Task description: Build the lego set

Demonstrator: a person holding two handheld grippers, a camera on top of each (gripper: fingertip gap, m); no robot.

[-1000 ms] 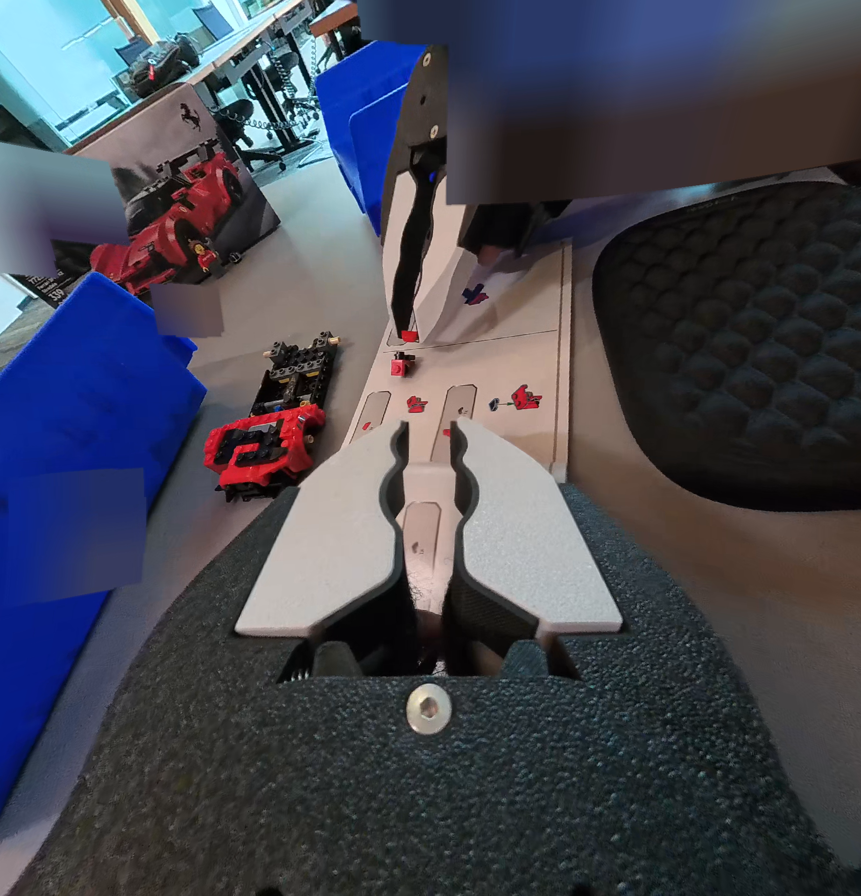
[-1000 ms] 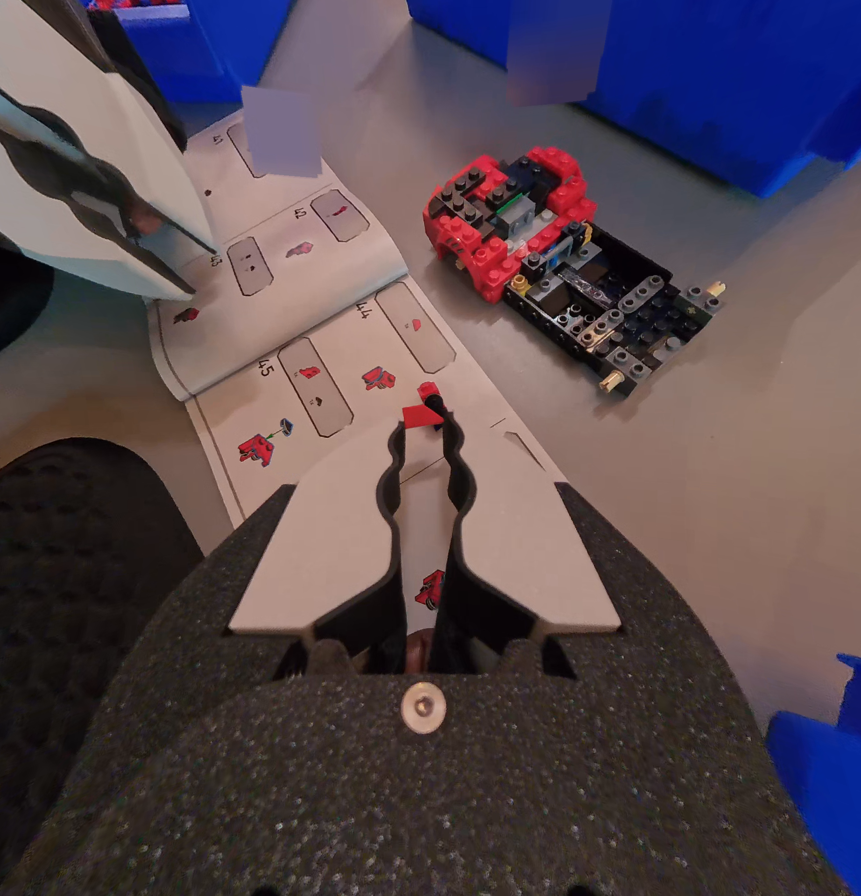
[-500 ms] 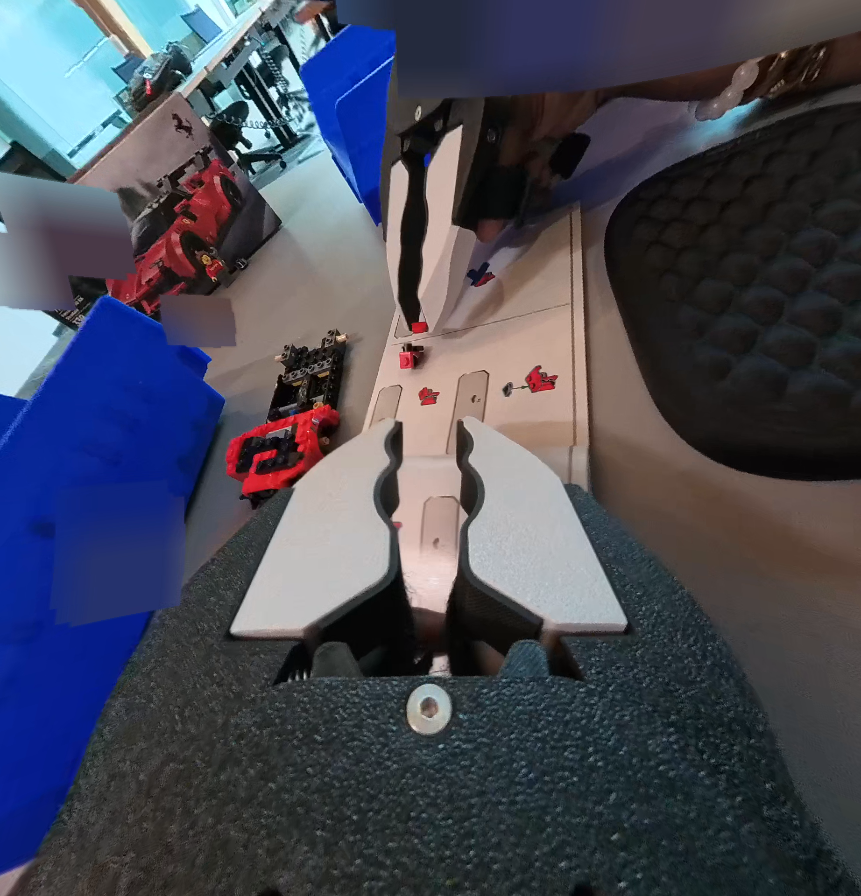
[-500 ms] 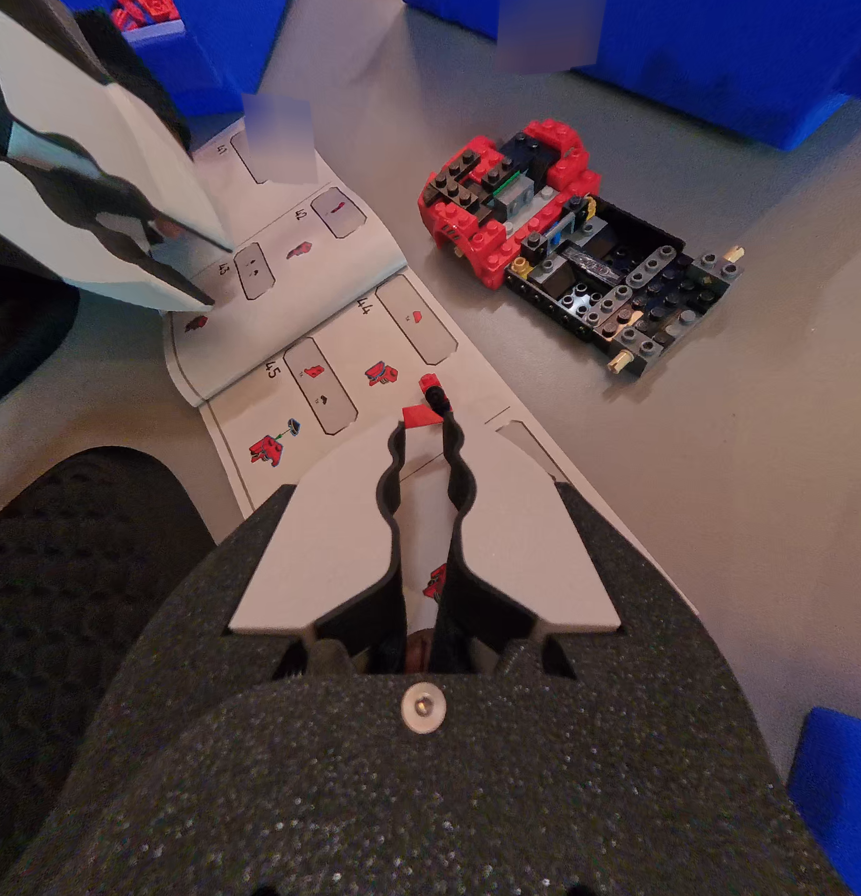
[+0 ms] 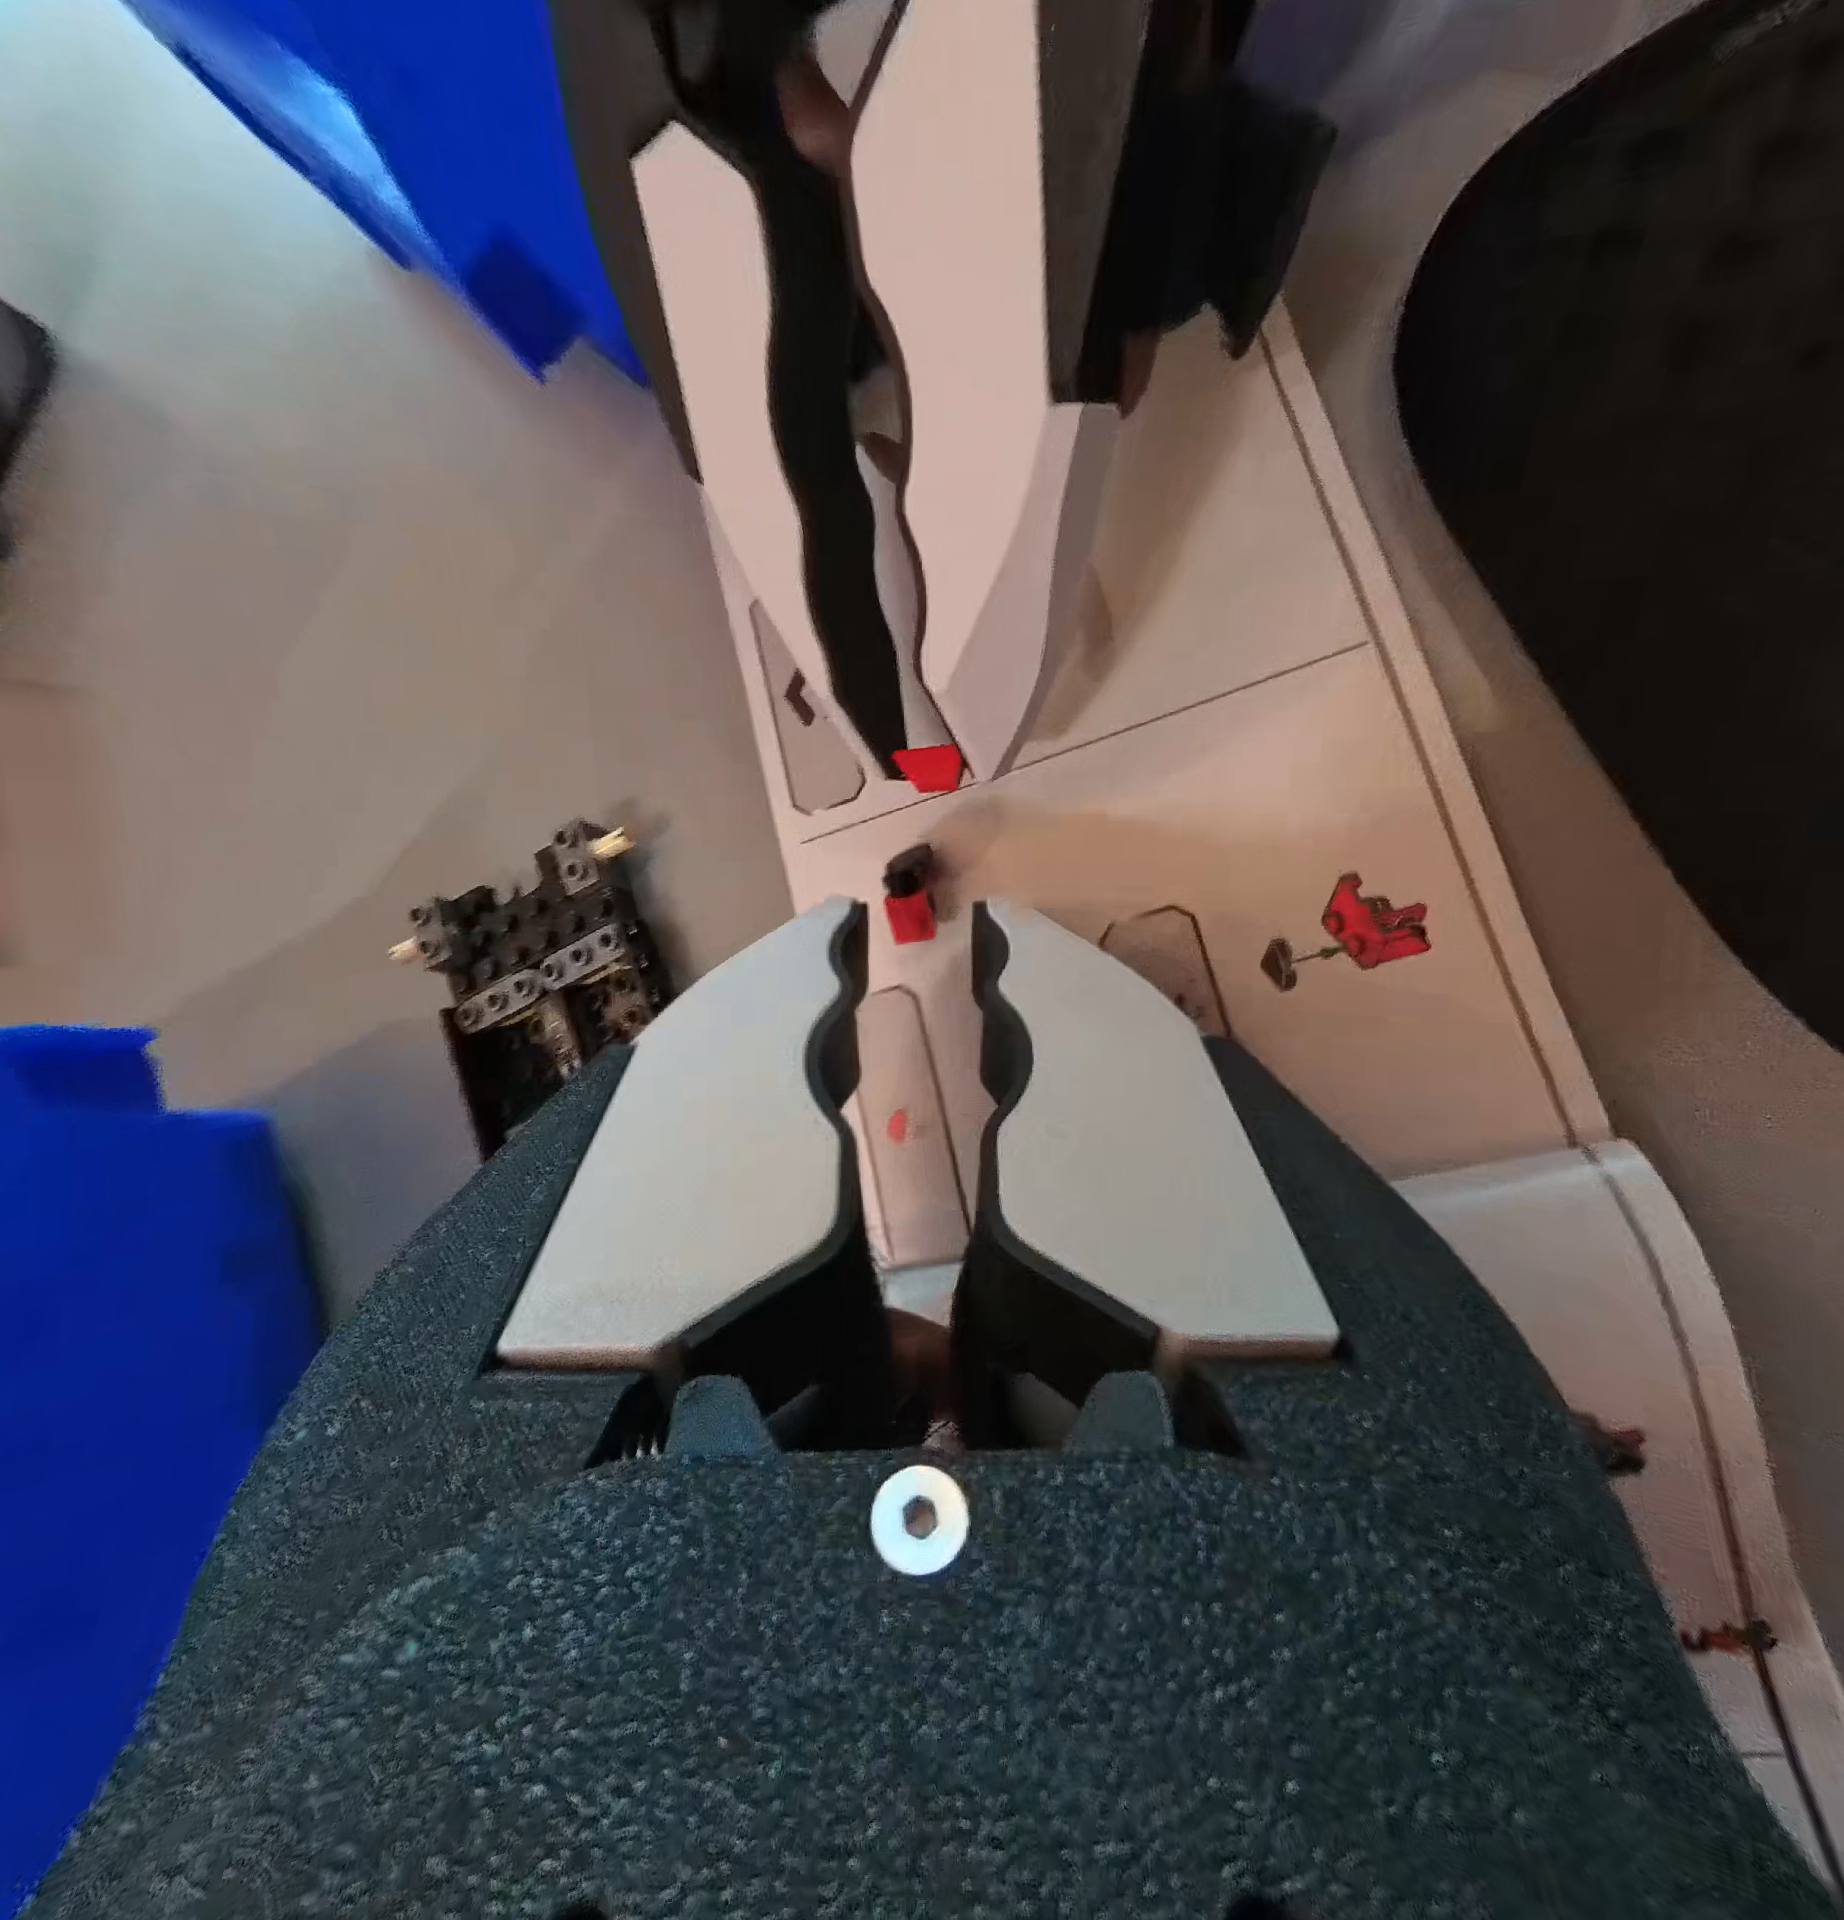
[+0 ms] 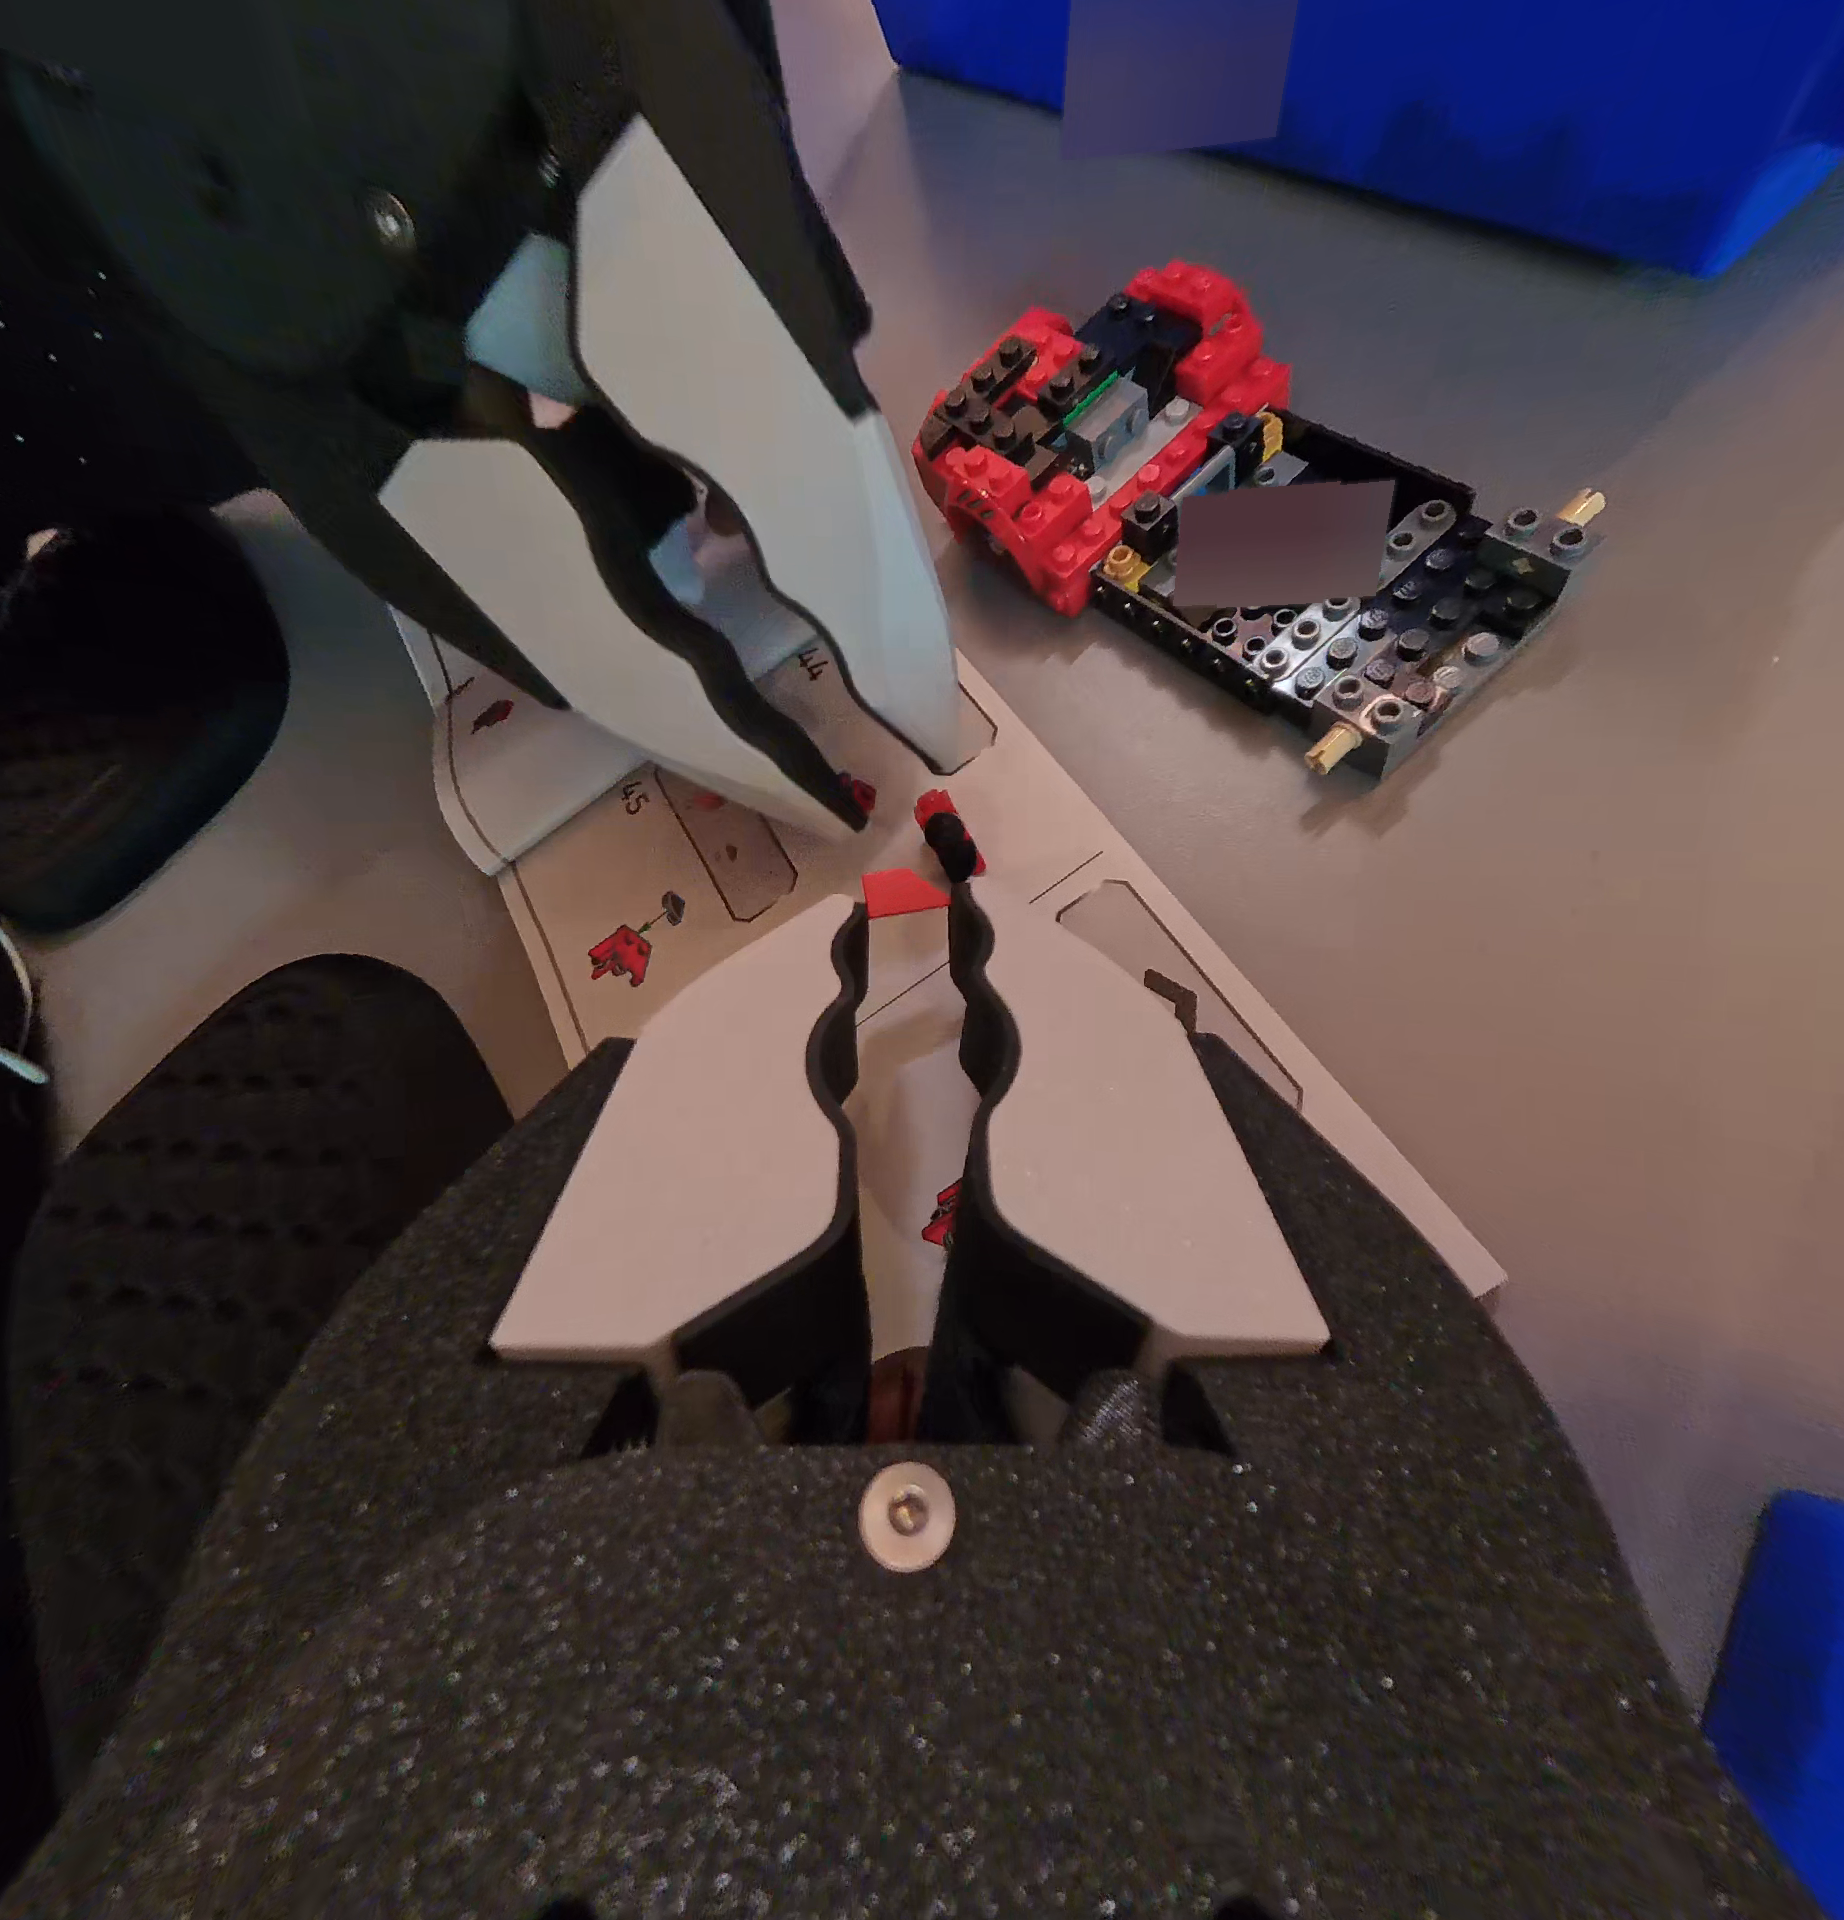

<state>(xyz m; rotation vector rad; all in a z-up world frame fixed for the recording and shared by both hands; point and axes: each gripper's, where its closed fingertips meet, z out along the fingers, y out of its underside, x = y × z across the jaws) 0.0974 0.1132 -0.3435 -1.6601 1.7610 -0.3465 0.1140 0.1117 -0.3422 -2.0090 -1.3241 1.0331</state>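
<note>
So the car [image 6: 1219, 488] sat half-built on the bench [image 6: 1417, 987], red nose done, black chassis bare. My right claw [image 6: 907, 904] pinched a small red slope piece [image 6: 897, 891]; my left claw [image 5: 913, 914] hung part-open, empty, around a red-and-black piece [image 5: 910, 904] on the instruction booklet [image 5: 1209, 790], plenty left

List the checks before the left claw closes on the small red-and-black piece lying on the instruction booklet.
1. Left claw open: ok.
2. Red-and-black piece lined up with its gap: ok.
3. Piece deep enough inside the gap: cannot tell.
4. Right claw gripping the red wedge: ok.
5. Claws not touching each other: ok, though close.
6. Partly built car out of the way: ok.
</note>
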